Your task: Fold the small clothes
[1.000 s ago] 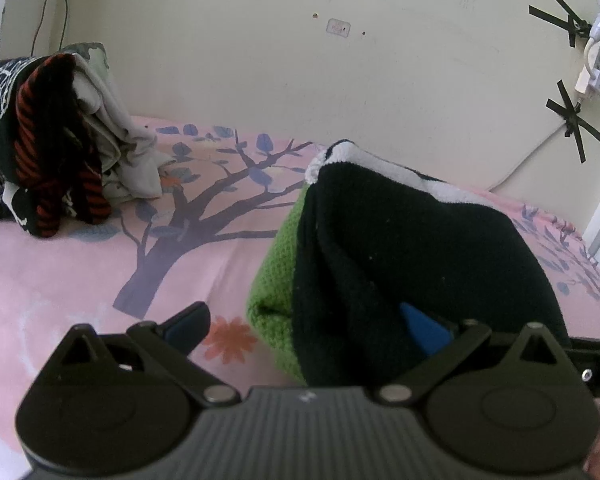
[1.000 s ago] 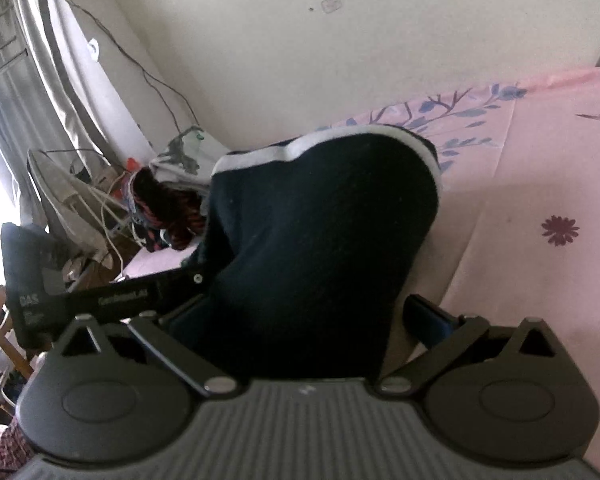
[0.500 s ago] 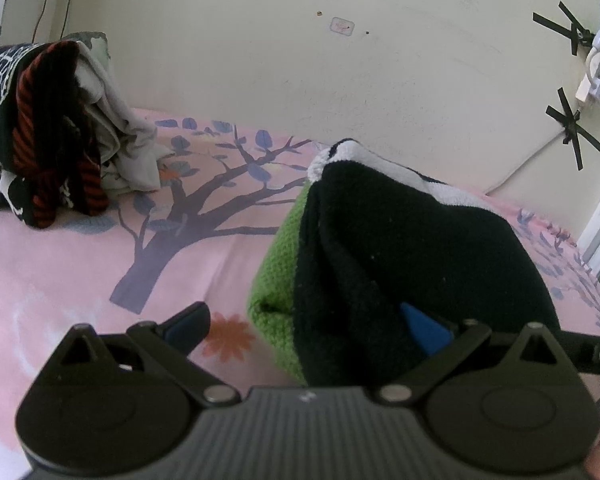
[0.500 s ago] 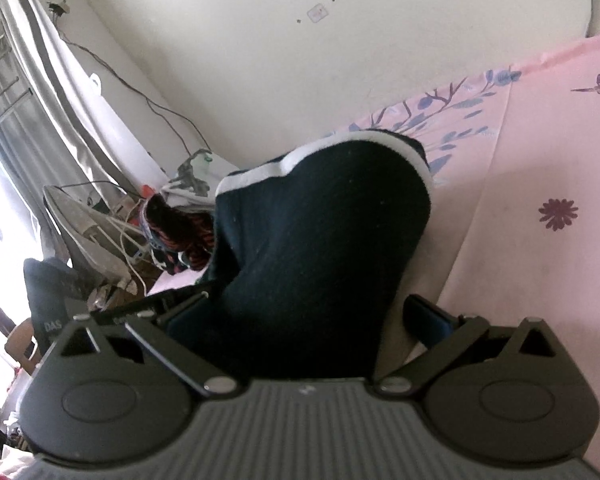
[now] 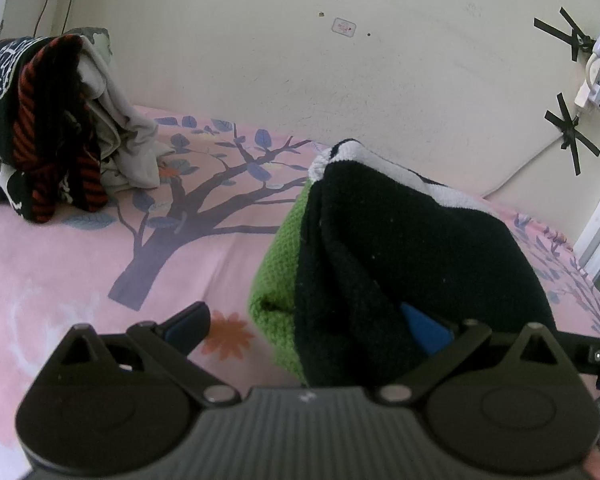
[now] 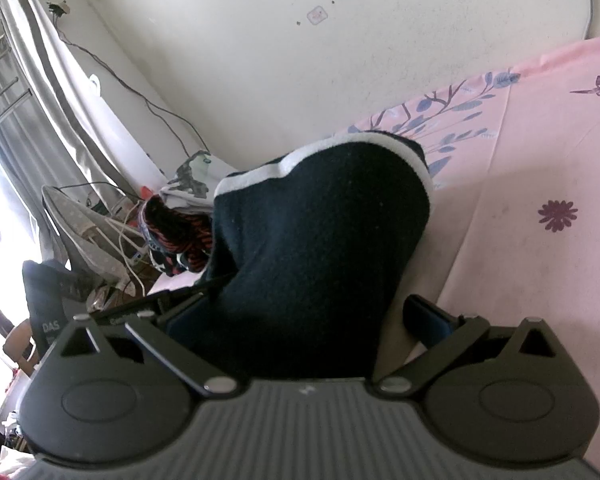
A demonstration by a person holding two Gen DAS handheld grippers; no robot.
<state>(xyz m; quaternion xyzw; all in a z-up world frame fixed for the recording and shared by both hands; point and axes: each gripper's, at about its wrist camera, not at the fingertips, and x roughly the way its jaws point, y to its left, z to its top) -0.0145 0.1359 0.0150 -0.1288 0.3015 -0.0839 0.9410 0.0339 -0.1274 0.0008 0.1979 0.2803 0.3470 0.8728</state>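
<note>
The black garment (image 5: 400, 240), green-lined with a white-trimmed edge, is standing bunched on the pink bed (image 5: 60, 260). Both claws are spread wide around it: left claw (image 5: 308, 320) and right claw (image 6: 300, 320) are bracketing the cloth, probably to flatten it. Open bed is lying leftward, toward the unfolded pile (image 5: 48, 120).

A knit garment (image 5: 400, 248) is bunched up on the bed (image 5: 60, 260), close to the wall (image 5: 300, 60) behind it. The left gripper (image 5: 308, 320) and right gripper (image 6: 296, 316) each have it between their fingers. Well off to its left, a heap of clothes (image 5: 52, 128) sits against the wall.
</note>
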